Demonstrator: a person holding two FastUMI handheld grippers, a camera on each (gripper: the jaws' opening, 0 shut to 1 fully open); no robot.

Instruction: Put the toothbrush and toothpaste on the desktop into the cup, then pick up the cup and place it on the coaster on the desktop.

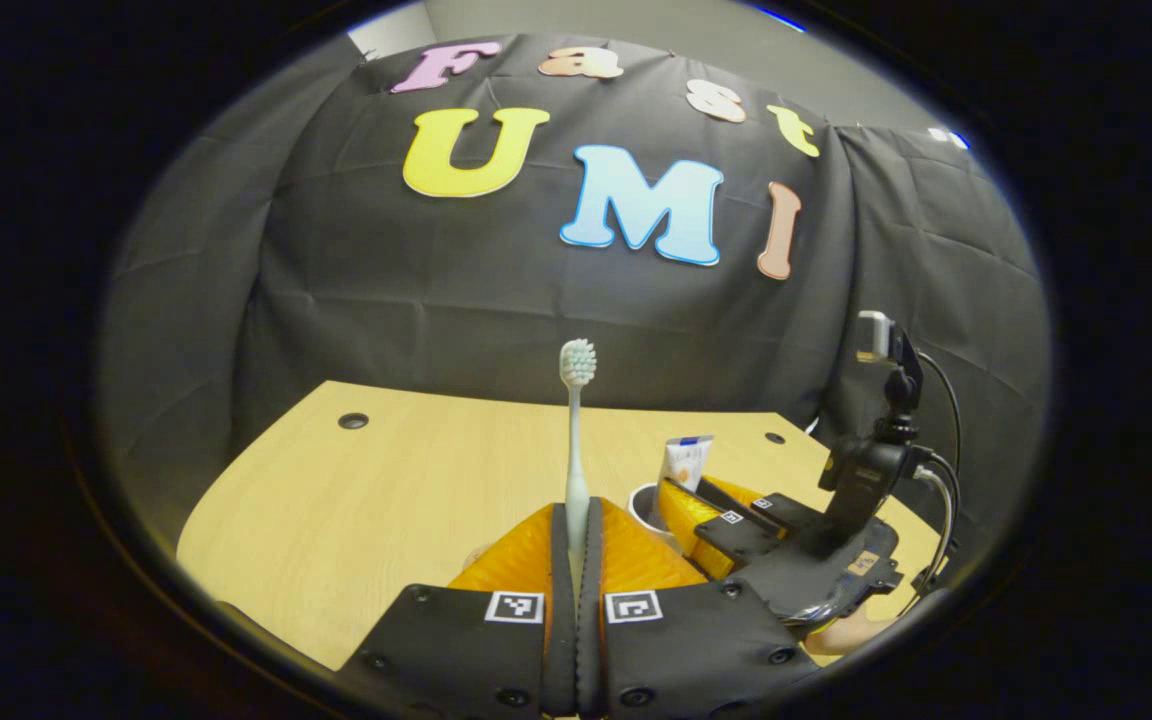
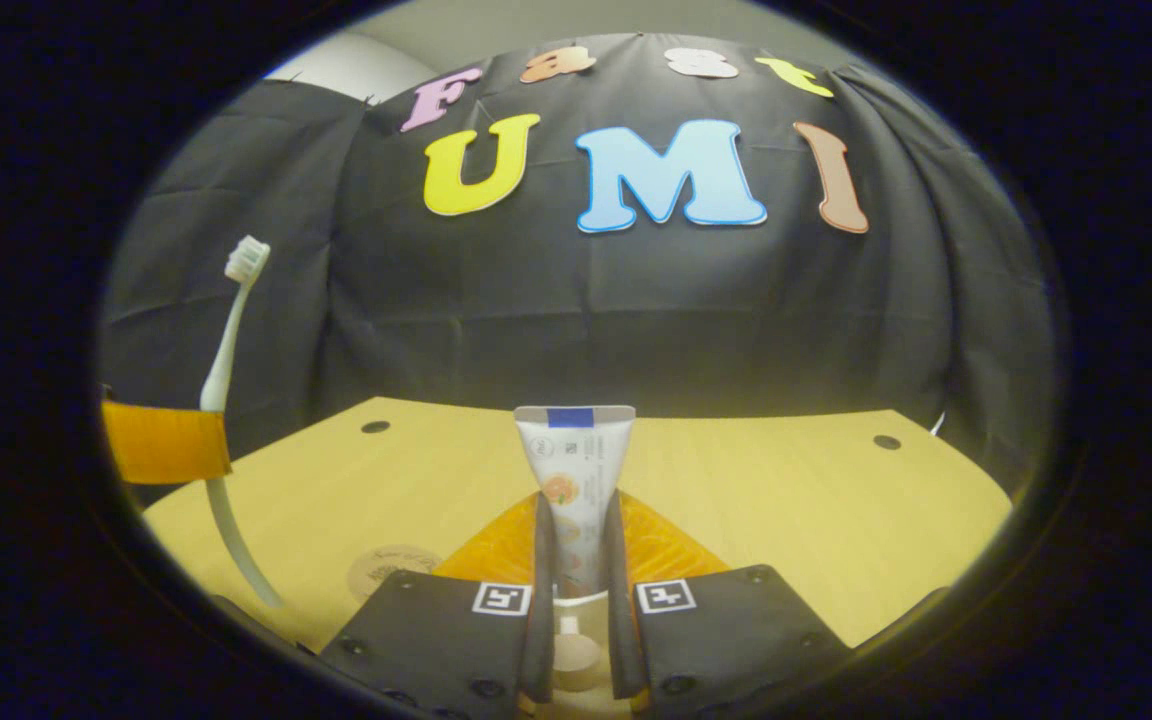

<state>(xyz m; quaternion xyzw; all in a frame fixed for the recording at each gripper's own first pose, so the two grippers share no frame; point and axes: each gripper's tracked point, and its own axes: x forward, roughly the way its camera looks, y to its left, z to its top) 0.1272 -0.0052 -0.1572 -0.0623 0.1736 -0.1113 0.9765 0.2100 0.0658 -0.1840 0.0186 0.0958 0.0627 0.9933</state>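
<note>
My left gripper (image 1: 576, 525) is shut on the lower handle of a pale toothbrush (image 1: 576, 430), which stands upright with its bristles on top. To its right in the left gripper view, my right gripper (image 1: 706, 505) holds a white toothpaste tube (image 1: 688, 462) just above a white cup (image 1: 644, 505). In the right gripper view, my right gripper (image 2: 576, 515) is shut on the toothpaste tube (image 2: 576, 470), and the cup (image 2: 576, 655) shows low between the fingers. A round tan coaster (image 2: 391, 570) lies on the table to the left. The toothbrush (image 2: 226, 340) hangs in the left gripper (image 2: 166, 440) at far left.
The wooden table (image 2: 786, 520) has small dark cable holes (image 2: 374, 427) near its back corners. The black cloth wall closes off the back. A camera mount and cables (image 1: 886, 420) rise from the right gripper. A hand (image 1: 841, 635) holds that gripper.
</note>
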